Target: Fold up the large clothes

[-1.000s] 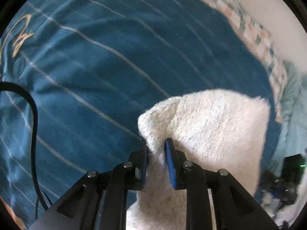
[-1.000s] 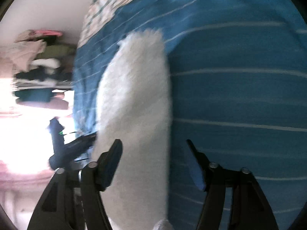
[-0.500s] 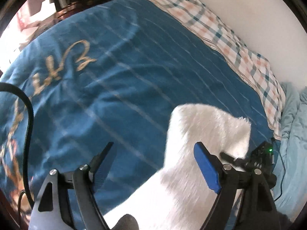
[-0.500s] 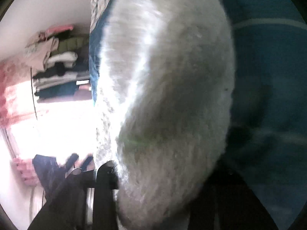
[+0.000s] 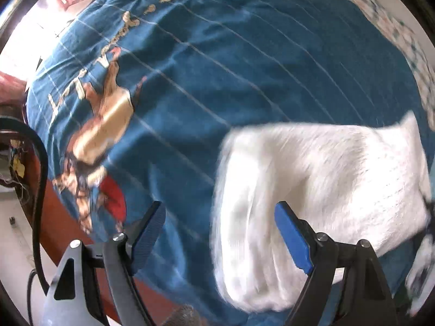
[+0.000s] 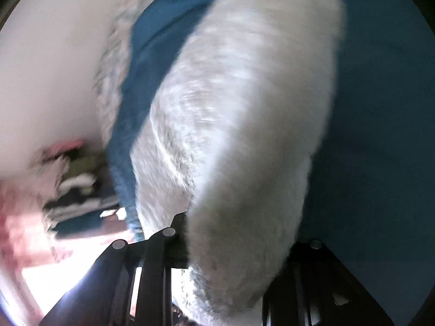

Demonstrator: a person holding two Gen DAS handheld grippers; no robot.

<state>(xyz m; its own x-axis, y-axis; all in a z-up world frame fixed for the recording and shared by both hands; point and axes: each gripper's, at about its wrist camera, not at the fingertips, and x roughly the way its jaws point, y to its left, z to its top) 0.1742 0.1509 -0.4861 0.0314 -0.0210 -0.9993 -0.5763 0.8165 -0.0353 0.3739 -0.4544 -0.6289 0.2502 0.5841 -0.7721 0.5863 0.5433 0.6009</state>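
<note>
Hovering over the bed, the left gripper has its blue pads spread wide with nothing caught between them. Beneath it lies the fluffy white garment, a thick folded bundle on the blue bedspread, and the picture is smeared with motion. Pale thin stripes run across that bedspread, and a printed horse-and-rider figure with gold lettering sits off to the left of the bundle. Along the far edge a checked sheet peeks out against the wall. A black cable loops down at the left rim.

Over on the other side, the right gripper is closing, and the white fleece fills the space between its jaws, bulging up right in front of the lens. Its fingertips are buried in the pile, so how firmly they press I cannot tell. Blurred stacks of clothing show on shelves at the left.
</note>
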